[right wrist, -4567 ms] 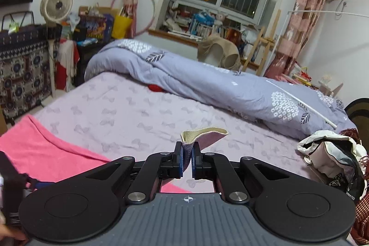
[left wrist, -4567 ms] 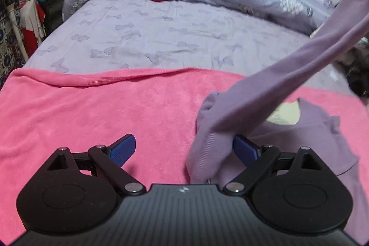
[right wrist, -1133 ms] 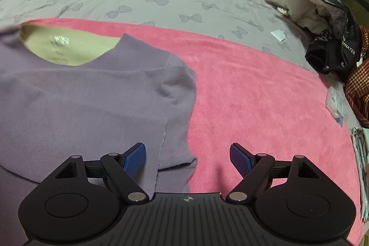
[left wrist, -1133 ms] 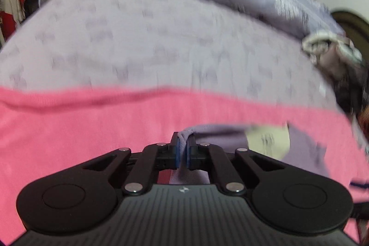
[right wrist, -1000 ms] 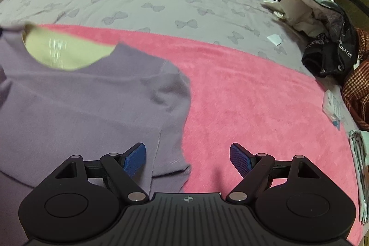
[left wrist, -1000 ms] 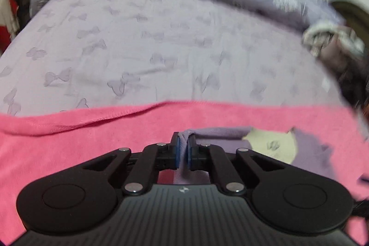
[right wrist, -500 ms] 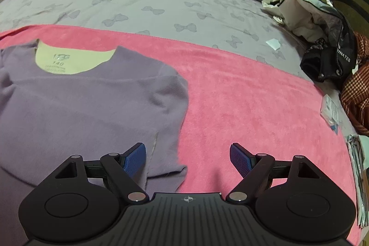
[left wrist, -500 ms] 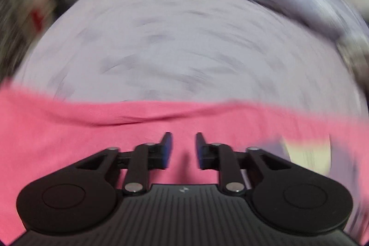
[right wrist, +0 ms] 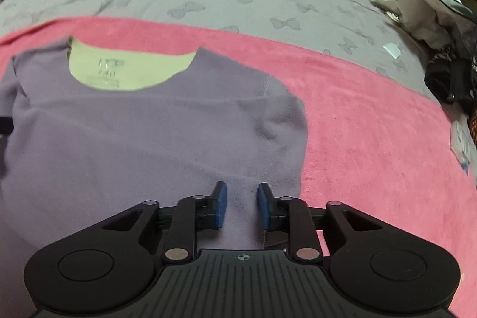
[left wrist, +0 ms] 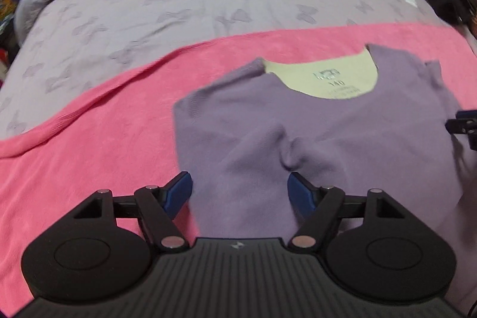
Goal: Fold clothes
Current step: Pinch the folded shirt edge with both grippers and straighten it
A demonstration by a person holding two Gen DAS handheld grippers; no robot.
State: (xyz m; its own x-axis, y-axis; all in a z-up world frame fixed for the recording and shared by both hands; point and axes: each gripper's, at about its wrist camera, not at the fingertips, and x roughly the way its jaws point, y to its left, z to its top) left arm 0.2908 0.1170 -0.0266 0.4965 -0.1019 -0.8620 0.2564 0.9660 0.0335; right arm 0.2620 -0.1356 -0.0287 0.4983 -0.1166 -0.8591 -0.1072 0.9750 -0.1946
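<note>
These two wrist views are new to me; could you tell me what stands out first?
A purple top lies flat on a bright pink blanket, its pale neck label facing up. The right gripper is closing over the top's near edge; the left gripper is opening above it.

The only readable print is the number 140 on the pale inside neck patch (left wrist: pixel 334 79) of the purple top (left wrist: pixel 328 145), under a blurred logo that cannot be made out
</note>
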